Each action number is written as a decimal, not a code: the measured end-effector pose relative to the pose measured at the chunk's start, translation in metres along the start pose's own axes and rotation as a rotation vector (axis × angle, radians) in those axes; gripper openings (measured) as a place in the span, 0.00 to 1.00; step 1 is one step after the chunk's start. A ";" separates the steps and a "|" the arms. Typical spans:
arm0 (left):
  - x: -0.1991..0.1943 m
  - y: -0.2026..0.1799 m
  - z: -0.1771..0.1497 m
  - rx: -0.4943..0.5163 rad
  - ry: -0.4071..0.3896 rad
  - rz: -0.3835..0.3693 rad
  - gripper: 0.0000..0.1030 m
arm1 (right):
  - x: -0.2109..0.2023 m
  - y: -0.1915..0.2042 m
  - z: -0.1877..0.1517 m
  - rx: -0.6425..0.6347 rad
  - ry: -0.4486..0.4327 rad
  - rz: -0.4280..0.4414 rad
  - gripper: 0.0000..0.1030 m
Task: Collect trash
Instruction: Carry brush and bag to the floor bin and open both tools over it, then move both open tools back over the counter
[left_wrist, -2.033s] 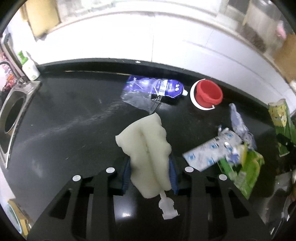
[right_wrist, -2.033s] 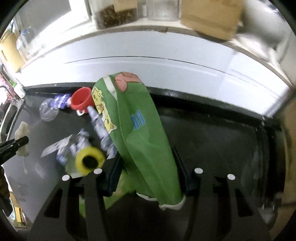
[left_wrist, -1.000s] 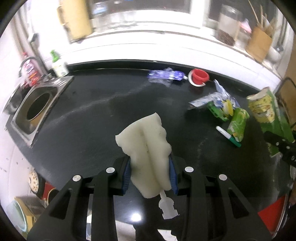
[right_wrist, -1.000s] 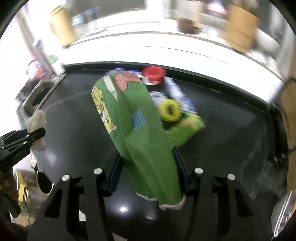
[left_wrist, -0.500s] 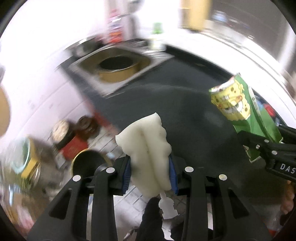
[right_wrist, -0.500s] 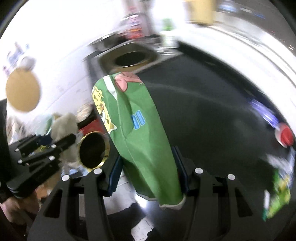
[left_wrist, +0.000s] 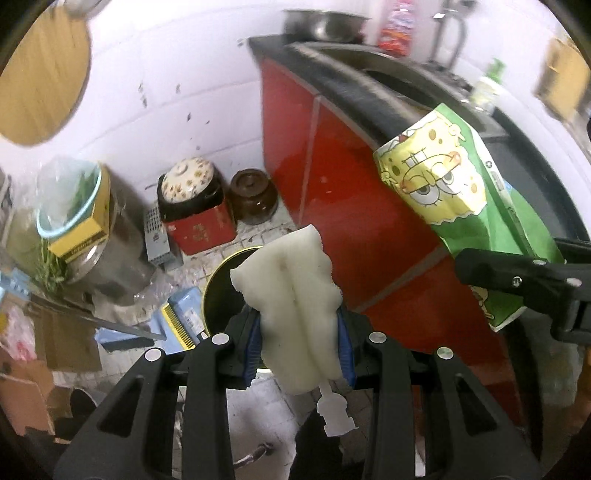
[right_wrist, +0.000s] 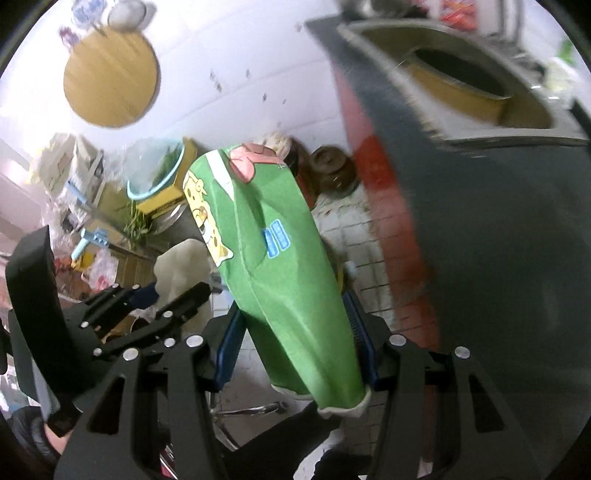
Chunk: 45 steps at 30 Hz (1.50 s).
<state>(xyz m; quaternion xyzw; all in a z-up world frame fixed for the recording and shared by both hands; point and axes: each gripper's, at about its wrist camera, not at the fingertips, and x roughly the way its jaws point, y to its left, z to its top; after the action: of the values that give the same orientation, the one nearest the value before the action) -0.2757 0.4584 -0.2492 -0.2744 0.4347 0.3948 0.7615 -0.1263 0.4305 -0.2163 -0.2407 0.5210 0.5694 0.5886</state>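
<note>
My left gripper (left_wrist: 299, 332) is shut on a crumpled white pouch (left_wrist: 291, 295) whose plastic spout hangs below the pads. It points steeply down at the floor, over a round black bin with a yellow rim (left_wrist: 221, 291), which the pouch partly hides. My right gripper (right_wrist: 295, 343) is shut on a green cartoon snack bag (right_wrist: 280, 266) that stands up between its blue pads. In the left wrist view the right gripper (left_wrist: 517, 284) and the snack bag (left_wrist: 443, 177) are at the right. In the right wrist view the left gripper (right_wrist: 173, 295) and the pouch (right_wrist: 181, 262) are at the left.
A red cabinet front (left_wrist: 332, 184) under the black counter (left_wrist: 369, 99) fills the right side, with the sink (right_wrist: 461, 74) above. On the tiled floor stand a brown jar (left_wrist: 253, 195), a red box with a patterned lid (left_wrist: 199, 229), a metal pot (left_wrist: 110, 258) and a blue dustpan (left_wrist: 177, 317).
Both grippers swung off the counter top and down to the floor beside the red cabinet. The littered counter has left both views. Both grips are unchanged.
</note>
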 end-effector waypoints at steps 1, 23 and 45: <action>0.009 0.008 -0.001 -0.015 0.001 -0.010 0.33 | 0.015 0.002 0.006 -0.004 0.018 0.008 0.51; 0.055 0.048 -0.009 -0.076 0.038 -0.026 0.79 | 0.070 0.000 0.044 0.012 0.092 0.050 0.82; -0.160 -0.386 -0.040 0.839 -0.116 -0.600 0.94 | -0.383 -0.219 -0.323 0.828 -0.447 -0.624 0.91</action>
<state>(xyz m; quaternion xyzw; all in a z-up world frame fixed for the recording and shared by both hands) -0.0189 0.1619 -0.0987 -0.0356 0.4148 -0.0344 0.9085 0.0387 -0.0652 -0.0547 -0.0058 0.4676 0.1536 0.8705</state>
